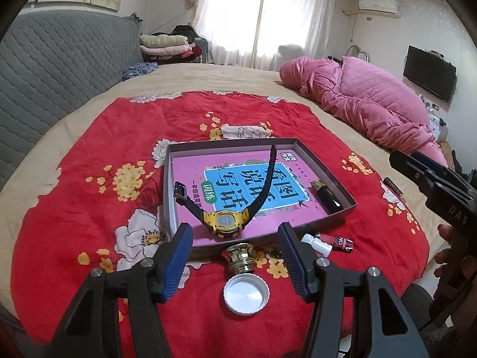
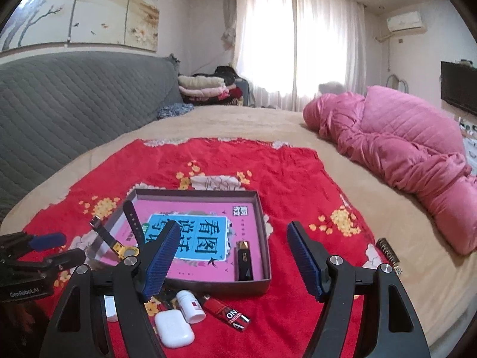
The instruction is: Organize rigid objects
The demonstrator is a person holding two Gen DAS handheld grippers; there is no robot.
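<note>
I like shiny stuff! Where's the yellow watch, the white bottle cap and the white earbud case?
yellow watch (image 1: 224, 220): left wrist view, its round face.
white bottle cap (image 1: 246, 294): left wrist view, inside hollow.
white earbud case (image 2: 173, 329): right wrist view, its lid.

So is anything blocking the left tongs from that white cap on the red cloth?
Nothing visible does. The left tongs stand open and empty, with the white cap lying mouth up on the red cloth between them. The gold knob sits just beyond it, before the box wall.
</note>
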